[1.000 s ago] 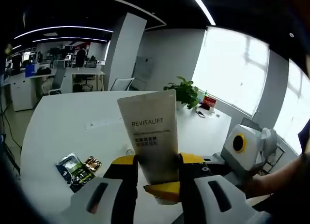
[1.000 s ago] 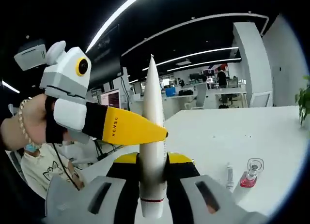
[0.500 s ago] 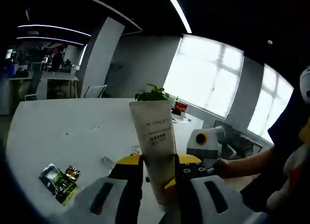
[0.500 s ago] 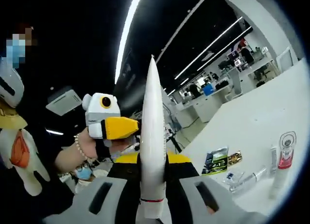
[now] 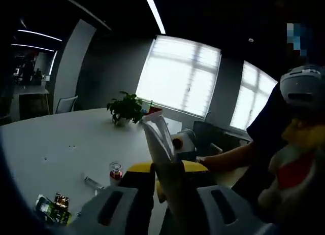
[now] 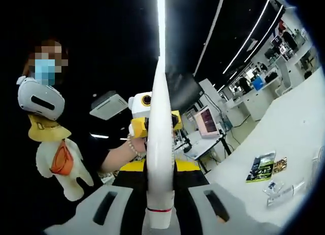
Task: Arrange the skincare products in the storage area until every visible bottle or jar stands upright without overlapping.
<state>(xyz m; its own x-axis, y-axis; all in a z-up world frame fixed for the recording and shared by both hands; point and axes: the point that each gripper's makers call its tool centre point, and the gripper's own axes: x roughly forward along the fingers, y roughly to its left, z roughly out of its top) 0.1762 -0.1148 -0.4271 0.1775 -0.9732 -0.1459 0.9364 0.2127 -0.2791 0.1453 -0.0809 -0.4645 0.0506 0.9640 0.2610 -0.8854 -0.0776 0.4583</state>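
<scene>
left gripper view has the white tube rising from 6 o'clock toward the middle, clamped between the left gripper's yellow-tipped jaws and turned nearly edge-on, its crimped end uppermost. behind it at about 3 o'clock sits the other tool's white body, held by a person's hand. right gripper view shows the same tube as a thin white blade running from 6 to 12 o'clock, pinched low down by the right gripper, so both tools are clenched on it and it hangs in the air, well above the white table. it looks light and soft-walled, a squeeze tube that will dent under pressure and probably slip if the grip is loose. the stiffer shoulder near the cap is the better place to hold; standing it on the cap will likely need a gentle, level set-down. on the table at 7 o'clock in the left gripper view stands a small red-based bottle, with a slim vial lying beside it and a green sachet near the edge. the tube's cap is hidden below the jaws, its print cannot be read from this angle, and the small items by the sachet in the right gripper view are too blurred to name. no storage area can be picked out.
</scene>
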